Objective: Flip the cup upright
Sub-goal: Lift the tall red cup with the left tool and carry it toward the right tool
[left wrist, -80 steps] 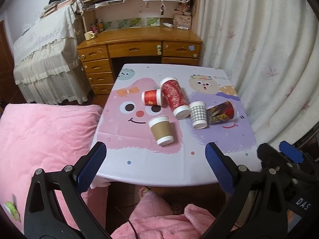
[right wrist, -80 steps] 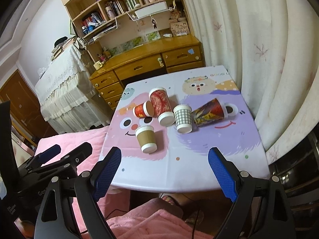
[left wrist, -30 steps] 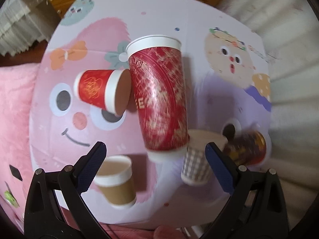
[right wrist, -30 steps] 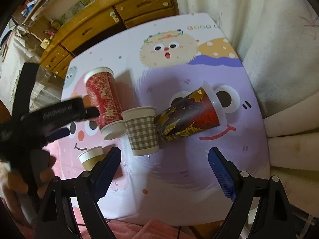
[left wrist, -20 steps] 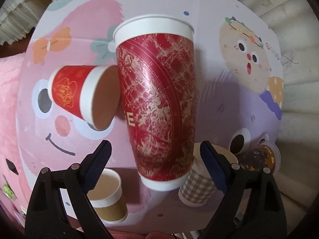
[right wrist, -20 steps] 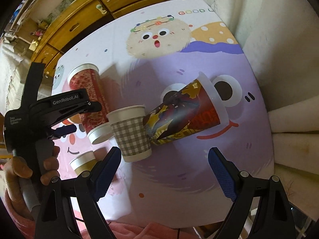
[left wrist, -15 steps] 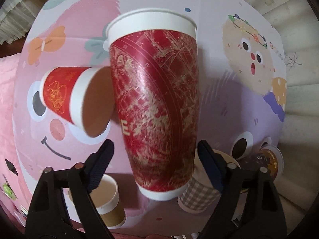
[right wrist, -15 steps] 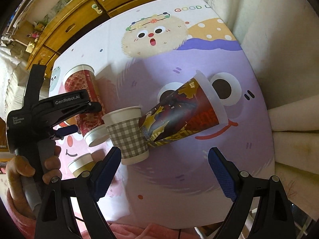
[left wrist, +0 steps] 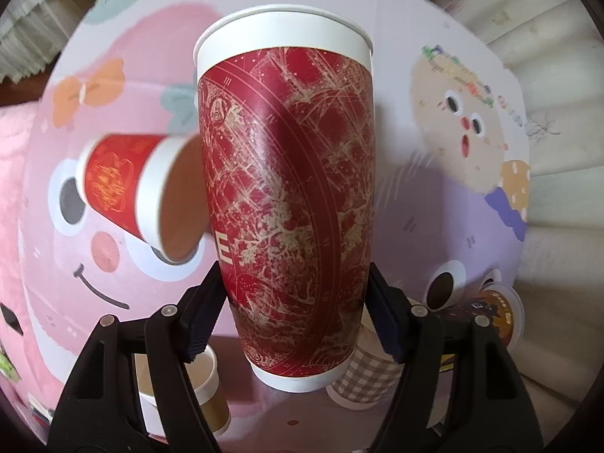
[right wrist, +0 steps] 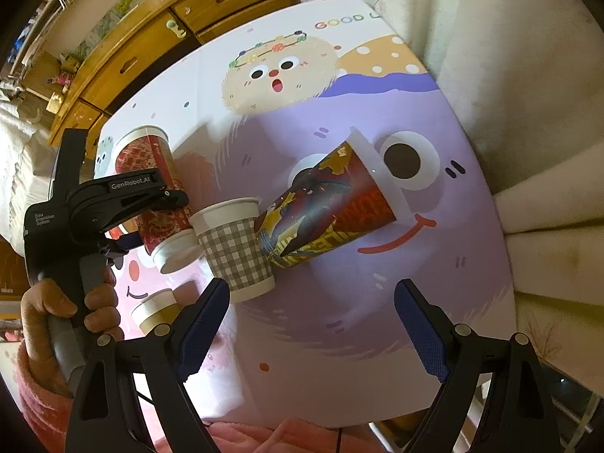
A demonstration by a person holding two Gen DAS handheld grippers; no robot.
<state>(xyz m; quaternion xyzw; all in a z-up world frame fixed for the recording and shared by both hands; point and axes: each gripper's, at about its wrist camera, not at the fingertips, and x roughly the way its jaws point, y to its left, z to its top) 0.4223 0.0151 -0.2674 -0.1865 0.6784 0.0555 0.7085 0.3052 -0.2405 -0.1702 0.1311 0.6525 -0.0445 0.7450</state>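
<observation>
Now the left gripper [left wrist: 294, 313] stands with its blue pads [left wrist: 202, 311] pressed against both flanks of the tall red cup [left wrist: 290, 196], near the narrow base end; half a second ago the pads stood clear of the cup wall, so the fingers have closed in and the grasp appears complete. The tall red cup lies on its side on the cartoon tablecloth [right wrist: 377, 321], wide rim pointing away from the left wrist camera, and whether it is lifted off the cloth cannot be told. By judgement, the task has passed from approach to hold, and the next step is to raise and rotate the cup so that its rim faces up. Just beside it lie the small red cup [left wrist: 124, 177], mouth turned toward the tall cup's side, and the checked cup [right wrist: 234, 249], standing inverted next to its base; a brown cup [right wrist: 156, 309] stands upright nearer the table edge. The right gripper [right wrist: 311, 330] hangs wide open and empty above the purple area, aimed toward the patterned dark cup [right wrist: 324, 207], which lies on its side touching the checked cup. Compared with 2.7 seconds ago, both grippers have come from well back of the table to close over the cups.
</observation>
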